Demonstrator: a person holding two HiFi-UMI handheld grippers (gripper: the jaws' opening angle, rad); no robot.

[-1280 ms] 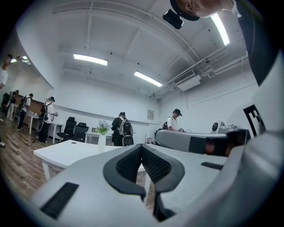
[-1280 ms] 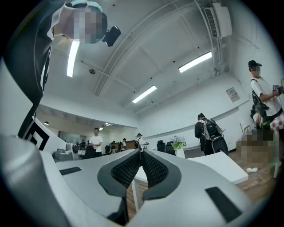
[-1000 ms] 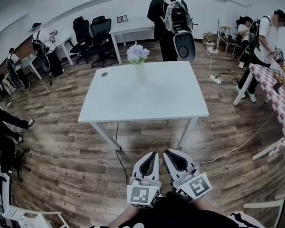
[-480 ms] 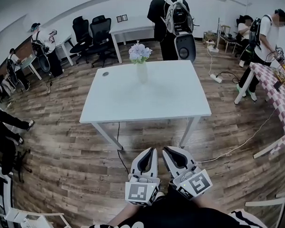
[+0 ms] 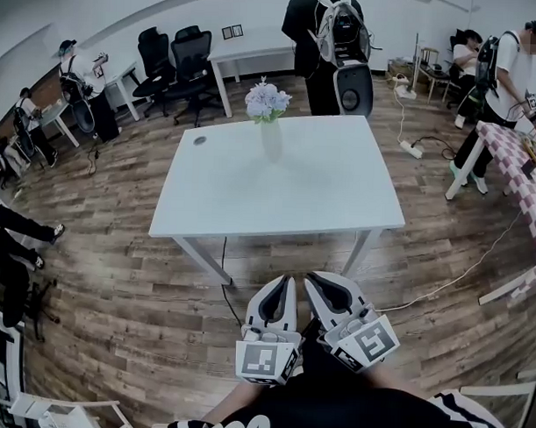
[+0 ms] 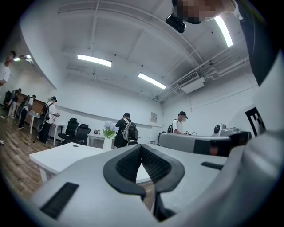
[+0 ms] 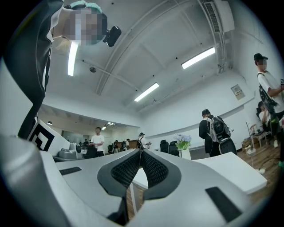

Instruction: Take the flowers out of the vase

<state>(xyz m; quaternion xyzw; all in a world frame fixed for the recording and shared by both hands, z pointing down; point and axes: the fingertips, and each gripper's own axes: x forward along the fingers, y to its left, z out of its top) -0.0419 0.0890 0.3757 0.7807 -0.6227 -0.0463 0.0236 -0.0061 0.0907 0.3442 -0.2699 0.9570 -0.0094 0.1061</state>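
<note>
Under vase's (image 5: 271,140) table (image 5: 321,193), overhead-only: perhaps cable (image 5: 222,260)

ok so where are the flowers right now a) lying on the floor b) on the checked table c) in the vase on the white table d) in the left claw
c: the flowers sit in the vase near the far edge of the white table, while the left claw and right claw are shut with nothing in them, short of the table.

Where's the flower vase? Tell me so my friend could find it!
Find the big white rectangular table on the wooden floor. Near its far edge stands a slim white vase, the only upright thing there, holding pale lilac flowers.
</note>
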